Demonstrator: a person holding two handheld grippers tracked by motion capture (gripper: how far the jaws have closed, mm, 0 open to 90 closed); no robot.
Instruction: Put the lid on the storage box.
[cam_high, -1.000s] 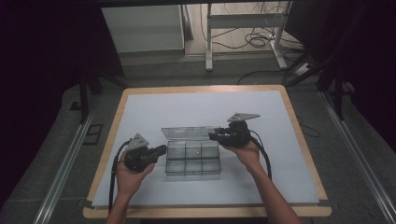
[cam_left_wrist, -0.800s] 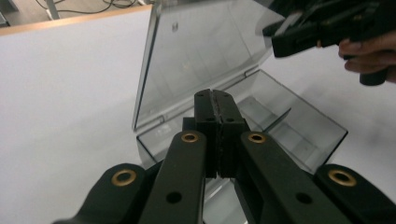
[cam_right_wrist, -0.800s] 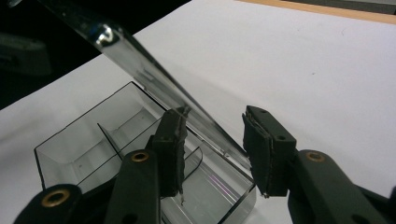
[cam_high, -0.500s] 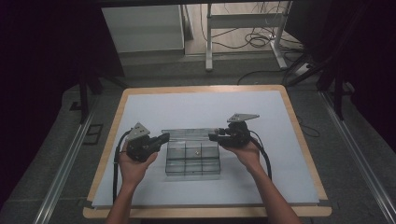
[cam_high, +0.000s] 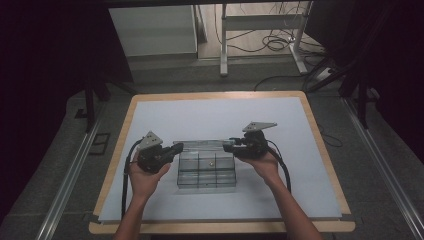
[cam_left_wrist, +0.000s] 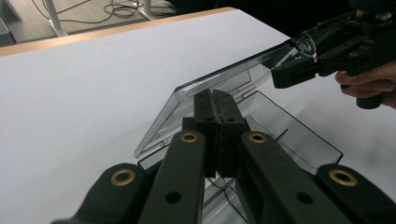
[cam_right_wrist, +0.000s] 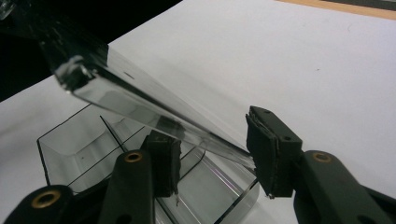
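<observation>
Right, I have the clear plastic compartment box (cam_high: 206, 170) sitting on the worktop (cam_high: 300, 165) between my two tongs, its hinged lid (cam_left_wrist: 219, 88) raised at a slant. My left tongs (cam_high: 176, 148) are fully closed, tips just at the lid's near corner, gripping nothing I can make out. My right tongs (cam_right_wrist: 212, 156) have just been opening; the lid's edge runs between the jaws, and the pads look clear of it. I judge the box light, stiff and slick, its thin lid liable to flex or crack at the hinge. I'd grip the lid's free edge near a corner, gently.
</observation>
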